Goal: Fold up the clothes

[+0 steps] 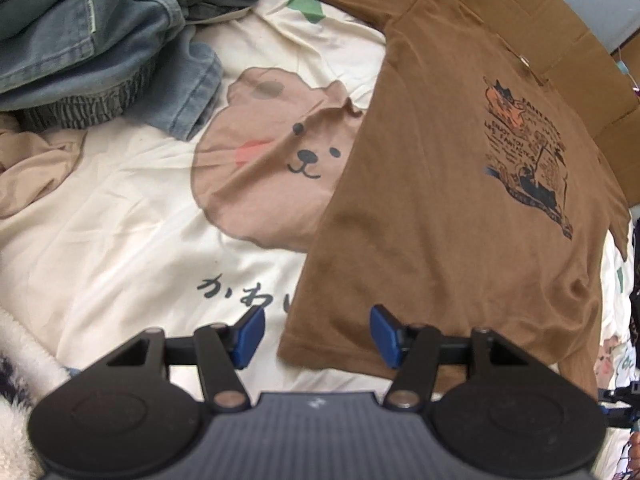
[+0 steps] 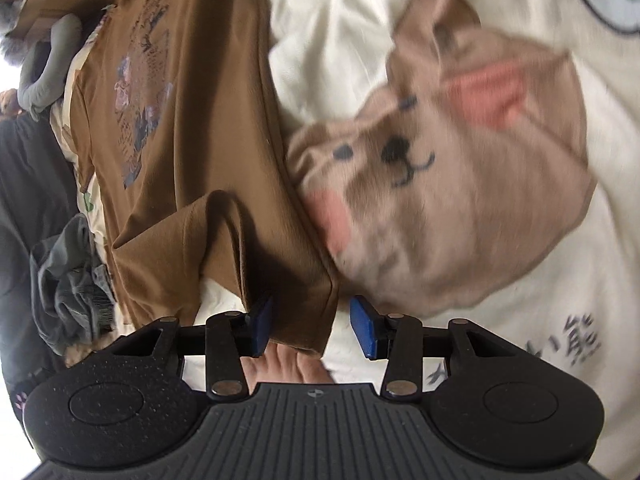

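Straddling the brown T-shirt's near hem corners with jaws spread, the left gripper and right gripper should pinch both layers squarely.

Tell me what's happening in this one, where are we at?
A person with a gripper in each hand is starting to fold a brown T-shirt spread print-up on a bear-print bed cover. The left gripper is open over the shirt's hem corner. The right gripper straddles another hem corner, pads not yet pressing. No fold has been made. A heap of denim clothes waits beside it.
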The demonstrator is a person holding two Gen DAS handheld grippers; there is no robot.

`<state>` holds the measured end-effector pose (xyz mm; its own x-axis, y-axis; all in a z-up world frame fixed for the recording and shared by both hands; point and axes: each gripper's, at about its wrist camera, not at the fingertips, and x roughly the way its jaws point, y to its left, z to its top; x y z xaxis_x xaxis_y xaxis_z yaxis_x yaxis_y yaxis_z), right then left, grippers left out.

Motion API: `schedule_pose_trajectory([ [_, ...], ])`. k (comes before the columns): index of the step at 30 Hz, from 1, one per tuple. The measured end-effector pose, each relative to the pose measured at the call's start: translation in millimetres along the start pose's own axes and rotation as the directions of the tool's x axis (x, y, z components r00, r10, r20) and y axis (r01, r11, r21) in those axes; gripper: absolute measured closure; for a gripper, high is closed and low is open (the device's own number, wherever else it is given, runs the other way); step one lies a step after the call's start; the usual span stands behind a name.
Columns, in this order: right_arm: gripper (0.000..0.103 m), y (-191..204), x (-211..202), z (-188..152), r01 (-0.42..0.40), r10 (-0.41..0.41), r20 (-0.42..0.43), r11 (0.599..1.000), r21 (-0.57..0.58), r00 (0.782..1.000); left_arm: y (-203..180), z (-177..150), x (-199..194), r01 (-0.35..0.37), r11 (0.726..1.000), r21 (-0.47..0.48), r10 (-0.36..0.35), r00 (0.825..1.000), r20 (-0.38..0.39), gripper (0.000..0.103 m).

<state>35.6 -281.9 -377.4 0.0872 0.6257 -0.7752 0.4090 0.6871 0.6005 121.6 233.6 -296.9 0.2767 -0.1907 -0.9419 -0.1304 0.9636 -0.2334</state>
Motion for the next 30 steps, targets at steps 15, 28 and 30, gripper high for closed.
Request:
schedule_pose_trajectory([
  [15, 0.100, -10, -4, -7, -0.019, 0.018, 0.013, 0.999, 0.031, 1.000, 4, -8, -11, -0.009, 1.000, -0.004, 0.009, 1.000, 0.000, 0.043],
  [28, 0.100, -15, -66, -4, 0.133, -0.119, 0.137, 0.986, -0.100, 0.983, 3, -13, -21, 0.007, 0.999, -0.032, -0.006, 0.999, 0.040, 0.049],
  [30, 0.100, -17, -72, -3, 0.160, -0.141, 0.163, 0.981, -0.107, 0.976, 2, -13, -22, 0.010, 1.000, -0.029, -0.009, 0.999, 0.047, 0.049],
])
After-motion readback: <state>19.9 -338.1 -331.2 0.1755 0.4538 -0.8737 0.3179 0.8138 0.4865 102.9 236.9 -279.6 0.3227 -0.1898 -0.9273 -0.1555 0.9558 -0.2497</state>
